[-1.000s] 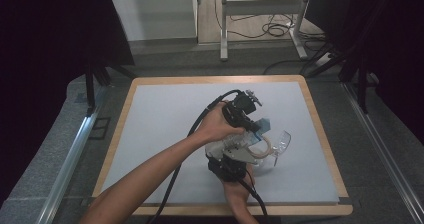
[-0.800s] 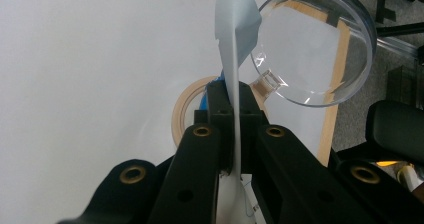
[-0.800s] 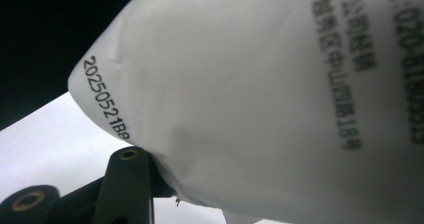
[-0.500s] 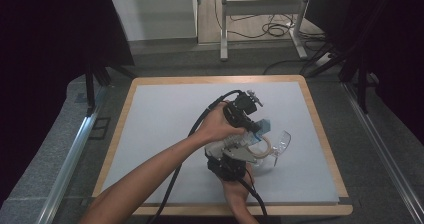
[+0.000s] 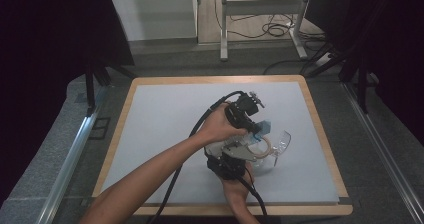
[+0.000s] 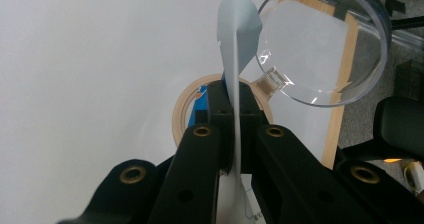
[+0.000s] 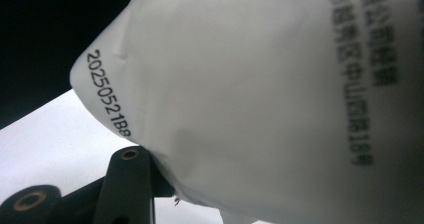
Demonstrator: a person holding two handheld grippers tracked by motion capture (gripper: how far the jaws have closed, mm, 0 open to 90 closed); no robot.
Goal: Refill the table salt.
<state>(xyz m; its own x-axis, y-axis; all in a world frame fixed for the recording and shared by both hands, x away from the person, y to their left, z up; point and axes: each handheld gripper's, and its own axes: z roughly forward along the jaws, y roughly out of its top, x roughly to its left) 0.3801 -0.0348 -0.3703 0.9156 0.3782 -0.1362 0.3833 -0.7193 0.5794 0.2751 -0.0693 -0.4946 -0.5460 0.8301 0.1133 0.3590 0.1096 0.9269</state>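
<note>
- Far left of the high view is just the table (image 5: 165, 114): a pale grey mat inside a wooden rim, with dark floor around it.
- The person's left forearm comes in from bottom left and runs up to the middle of the mat, where the left hand (image 5: 220, 129) holds the left gripper (image 5: 250, 121), cable looping off behind it.
- In the left gripper view those jaws are clamped right down on a thin white packet (image 6: 235, 84), seen edge-on, standing up between the pads. So: fully closed, pinching the packet.
- Just past that gripper's tips there's a roll of tan tape (image 6: 182, 109) lying flat on the mat, with something blue at its near edge. Can't tell what the blue bit is.
- Right of the tape is a clear plastic cup (image 6: 325, 44) lying on its side, rim towards the camera. From above, the cup (image 5: 280, 144) sits right of both grippers, roughly mid-mat.
- The right hand (image 5: 235, 191) comes up from the bottom edge with the right gripper (image 5: 240, 156) sitting just below the left one.
- In the right gripper view the packet (image 7: 260, 99) is right up against the lens: white, printed date code and some text. The jaws look about halfway apart, but I can't tell if the pads are actually pressing on it.
</note>
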